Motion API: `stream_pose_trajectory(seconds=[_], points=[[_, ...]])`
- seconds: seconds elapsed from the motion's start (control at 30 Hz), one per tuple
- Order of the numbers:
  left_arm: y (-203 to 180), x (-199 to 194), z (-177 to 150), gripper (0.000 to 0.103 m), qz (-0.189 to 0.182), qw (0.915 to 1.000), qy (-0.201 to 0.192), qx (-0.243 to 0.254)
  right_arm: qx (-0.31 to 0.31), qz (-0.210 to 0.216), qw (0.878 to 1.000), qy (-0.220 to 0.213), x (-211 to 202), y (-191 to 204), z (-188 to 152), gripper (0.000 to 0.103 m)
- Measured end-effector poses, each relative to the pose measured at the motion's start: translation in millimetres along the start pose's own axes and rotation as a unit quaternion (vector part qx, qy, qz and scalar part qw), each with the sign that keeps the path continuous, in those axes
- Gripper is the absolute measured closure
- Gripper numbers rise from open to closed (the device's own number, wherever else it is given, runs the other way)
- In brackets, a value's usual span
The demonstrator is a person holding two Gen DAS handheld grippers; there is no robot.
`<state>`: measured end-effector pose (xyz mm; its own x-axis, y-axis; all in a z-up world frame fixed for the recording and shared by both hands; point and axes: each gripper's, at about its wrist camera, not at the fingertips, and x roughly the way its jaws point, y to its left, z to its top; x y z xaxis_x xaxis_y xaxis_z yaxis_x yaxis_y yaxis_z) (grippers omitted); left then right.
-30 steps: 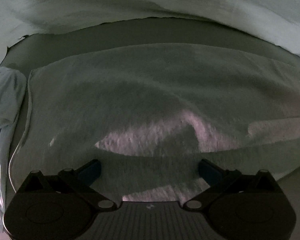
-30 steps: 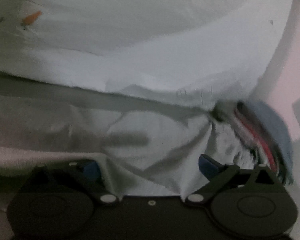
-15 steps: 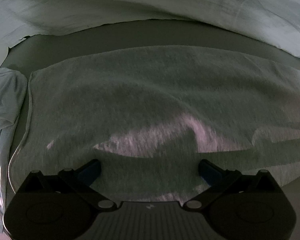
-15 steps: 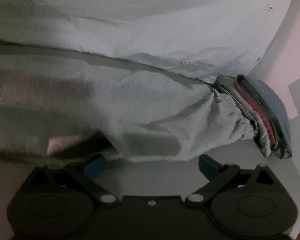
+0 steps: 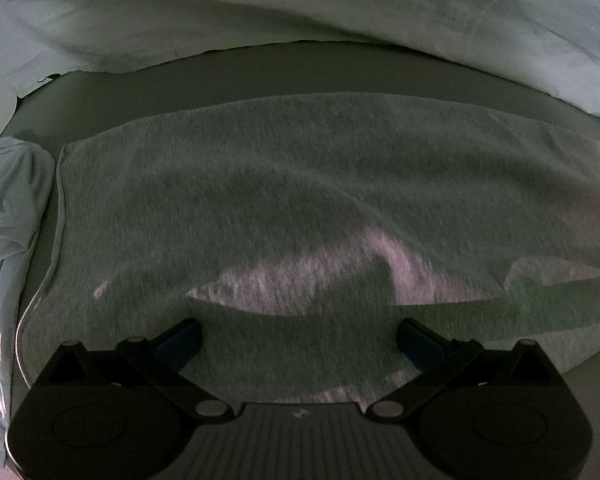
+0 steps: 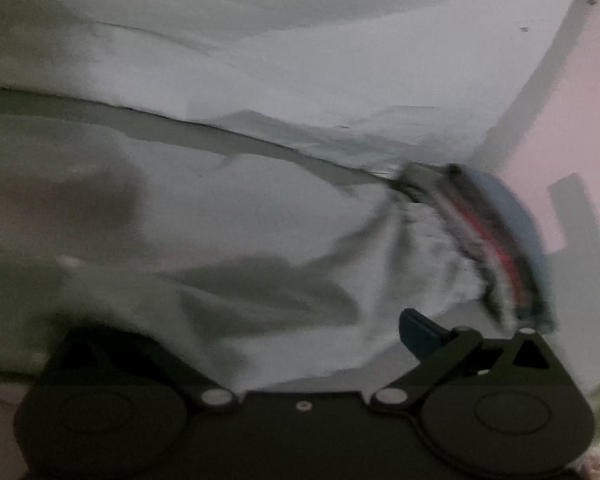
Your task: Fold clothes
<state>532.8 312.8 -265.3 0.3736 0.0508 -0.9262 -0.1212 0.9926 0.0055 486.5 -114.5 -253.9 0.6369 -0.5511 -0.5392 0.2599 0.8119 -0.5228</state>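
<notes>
hovering your left gripper (image 5: 299, 334) wide apart over the grey garment (image 5: 300, 200) spread flat on the worktop (image 5: 260, 80), you leave it unheld for folding, while your right gripper (image 6: 300, 332) looks spread, left finger cloth-covered, beside the folded stack (image 6: 504, 240).

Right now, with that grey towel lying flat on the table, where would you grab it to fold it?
Probably the near hem of the grey towel, close to its left corner, coming in low from the near side. That edge lies flat and clear, directly under the left gripper, whose jaws stand wide open over it.
</notes>
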Motion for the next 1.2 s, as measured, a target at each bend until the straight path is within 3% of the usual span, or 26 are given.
stream_pose_trajectory(seconds=[0.07,0.3,0.43,0.83,0.93,1.07,1.2], points=[[0.2,1.3,2.1,0.000,0.000,1.0000,0.001,0.000,0.000,-0.025,1.000,0.007,2.2,-4.6,-2.6,0.001],[-0.4,2.6,4.5,0.000,-0.001,1.0000,-0.002,0.000,0.001,-0.036,0.999,-0.012,-28.5,-25.1,-24.2,0.001],[-0.8,3.0,5.3,0.000,-0.001,1.0000,-0.005,0.001,-0.004,-0.023,0.999,0.028,-20.6,-28.6,-36.8,0.001],[-1.2,6.9,-5.1,0.000,0.001,0.9991,-0.042,0.006,0.009,0.015,0.999,0.050,-34.3,-48.7,-55.3,0.001],[-1.2,7.2,-6.9,0.000,0.001,0.9987,-0.050,0.006,0.040,0.036,0.996,0.067,-39.3,-64.2,-64.1,0.001],[-1.4,8.8,0.3,0.000,0.005,0.9993,-0.036,-0.006,0.145,0.087,0.981,0.092,-29.8,-106.0,-71.9,0.002],[-5.4,5.8,4.4,0.000,0.017,0.9988,-0.021,-0.042,0.290,0.152,0.939,0.103,9.7,-166.9,-75.5,0.007]])
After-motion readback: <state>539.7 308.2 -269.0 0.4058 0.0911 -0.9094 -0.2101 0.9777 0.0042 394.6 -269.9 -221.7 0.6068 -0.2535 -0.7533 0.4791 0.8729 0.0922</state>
